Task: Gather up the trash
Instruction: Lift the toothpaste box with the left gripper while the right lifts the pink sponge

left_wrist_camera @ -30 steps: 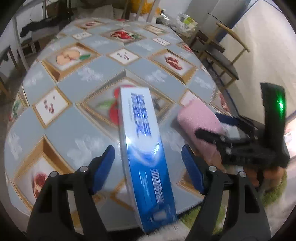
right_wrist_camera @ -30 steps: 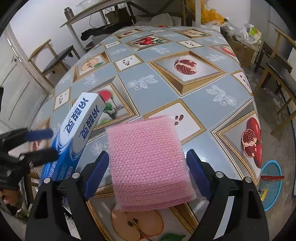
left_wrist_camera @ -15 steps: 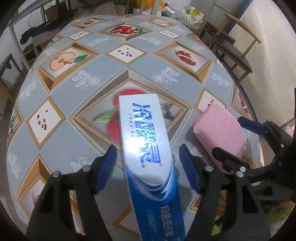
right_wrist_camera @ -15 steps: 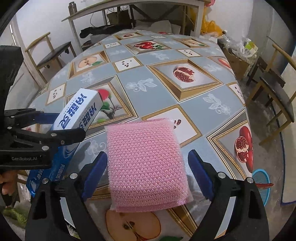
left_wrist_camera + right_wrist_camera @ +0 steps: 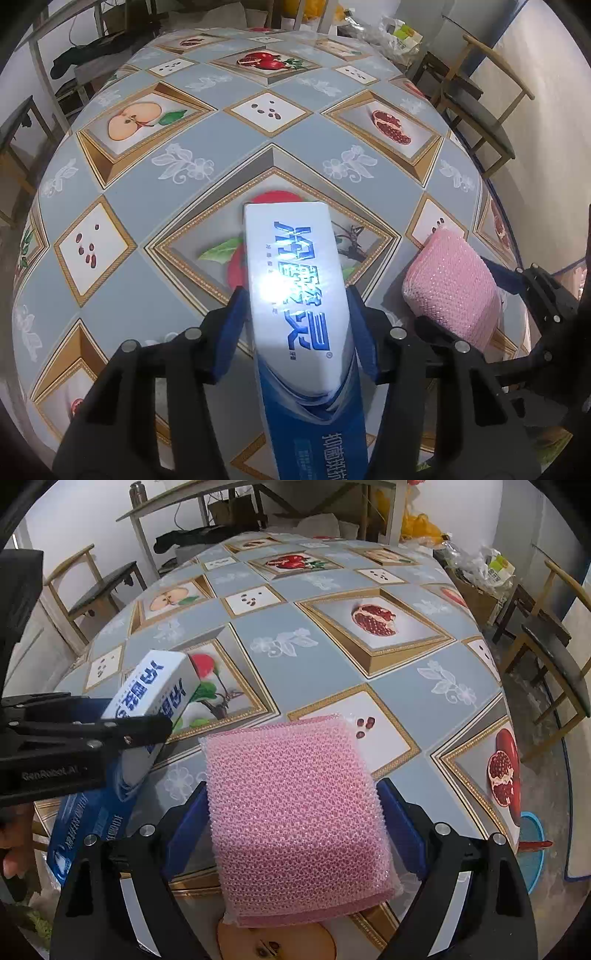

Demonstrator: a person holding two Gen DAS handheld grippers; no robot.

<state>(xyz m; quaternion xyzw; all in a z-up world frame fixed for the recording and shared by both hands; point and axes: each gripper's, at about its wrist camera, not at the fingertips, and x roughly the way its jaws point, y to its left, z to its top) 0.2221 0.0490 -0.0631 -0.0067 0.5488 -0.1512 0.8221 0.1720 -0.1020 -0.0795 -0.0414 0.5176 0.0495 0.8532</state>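
Note:
A long blue-and-white toothpaste box (image 5: 295, 266) lies on the fruit-patterned tablecloth (image 5: 147, 192), its near end past the table's edge. My left gripper (image 5: 297, 306) straddles it. Its jaws are closing, and both blue pads (image 5: 236, 317) lie against the box's sides. From the right wrist view the same box (image 5: 155, 686) shows at the left, with a black finger (image 5: 140, 731) across it. A pink bubble-textured sponge pack (image 5: 295, 812) sits between the pads of my right gripper (image 5: 295, 801), which stands wide and does not squeeze it. The pack (image 5: 450, 284) also shows at the right.
Wooden chairs stand around the table (image 5: 476, 96) (image 5: 103, 583). Bags and clutter (image 5: 491, 568) fill the far right corner. A blue basin (image 5: 532, 849) lies on the floor beside the table's right edge. A hand (image 5: 11, 849) holds the left gripper.
My left gripper came forward and down over the toothpaste box, and its jaws narrowed until the pads met the box's sides. The right gripper's pads now flank the pink pack more closely.

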